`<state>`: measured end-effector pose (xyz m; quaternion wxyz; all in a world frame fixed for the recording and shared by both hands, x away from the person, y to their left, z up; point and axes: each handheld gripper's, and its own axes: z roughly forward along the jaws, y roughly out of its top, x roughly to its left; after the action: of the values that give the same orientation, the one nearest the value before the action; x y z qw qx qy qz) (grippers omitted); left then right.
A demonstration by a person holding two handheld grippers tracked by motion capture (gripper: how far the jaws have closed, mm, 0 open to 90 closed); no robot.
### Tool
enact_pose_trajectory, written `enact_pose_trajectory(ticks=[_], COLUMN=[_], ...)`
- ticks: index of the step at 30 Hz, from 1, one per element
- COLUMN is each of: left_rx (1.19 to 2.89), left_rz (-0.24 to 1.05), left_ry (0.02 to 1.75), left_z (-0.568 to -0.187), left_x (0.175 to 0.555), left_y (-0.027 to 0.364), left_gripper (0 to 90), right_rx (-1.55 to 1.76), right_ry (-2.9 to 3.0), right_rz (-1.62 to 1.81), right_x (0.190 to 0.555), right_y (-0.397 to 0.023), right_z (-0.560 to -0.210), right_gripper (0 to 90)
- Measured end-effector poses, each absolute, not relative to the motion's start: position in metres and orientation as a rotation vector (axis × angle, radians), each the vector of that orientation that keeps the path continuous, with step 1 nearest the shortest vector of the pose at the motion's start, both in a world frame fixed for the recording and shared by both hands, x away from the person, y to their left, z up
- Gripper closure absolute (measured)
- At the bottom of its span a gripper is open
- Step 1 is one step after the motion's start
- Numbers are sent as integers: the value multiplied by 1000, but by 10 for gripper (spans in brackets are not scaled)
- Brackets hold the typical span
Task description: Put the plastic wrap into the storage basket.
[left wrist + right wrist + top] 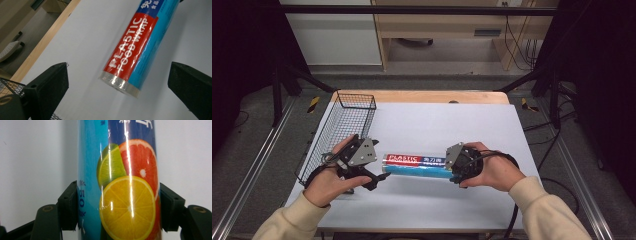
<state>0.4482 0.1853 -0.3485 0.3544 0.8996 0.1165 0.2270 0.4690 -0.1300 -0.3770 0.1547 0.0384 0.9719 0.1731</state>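
Centrally, a white rectangular table (pixel 422 125) with a pale wooden far edge is seen from above, and a black wire-mesh basket (pixel 343 131) is set along its left side. A blue and red cylindrical roll of plastic food wrap (pixel 417 165) is held crosswise near the front of the table, between the two hand-held tools. Its right end is clamped by the right gripper (pixel 453 167); in the right gripper view the black pads (pixel 68 205) are pressed against both sides of the roll, just below its printed citrus slices. The left gripper (pixel 379 179) is held at the roll's left end, beside the basket. Its jaws are spread wide in the left gripper view, with the foil-capped end of the roll between them and untouched by either. Cream sleeves (pixel 539 210) are worn on both of the person's forearms.
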Motion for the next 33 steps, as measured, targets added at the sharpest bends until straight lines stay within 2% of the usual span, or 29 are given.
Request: enact_pose_trajectory(ticks=[11,19,33], left_rx=[2390,2431,2479], left_rz=[584,610,556], left_ry=[181,116,35], left_z=[-337,-333,-347], left_x=[458,459,465], left_y=[170,160,138], left_gripper=[39,43,70], right_rx=[39,-11,-54], right_ry=[2742,2738,2751], right_rz=[402,379,384], right_x=[476,477,476], right_y=[-118,-105,-93], right_z=[-341,-333,-326], right_gripper=[322,322,322])
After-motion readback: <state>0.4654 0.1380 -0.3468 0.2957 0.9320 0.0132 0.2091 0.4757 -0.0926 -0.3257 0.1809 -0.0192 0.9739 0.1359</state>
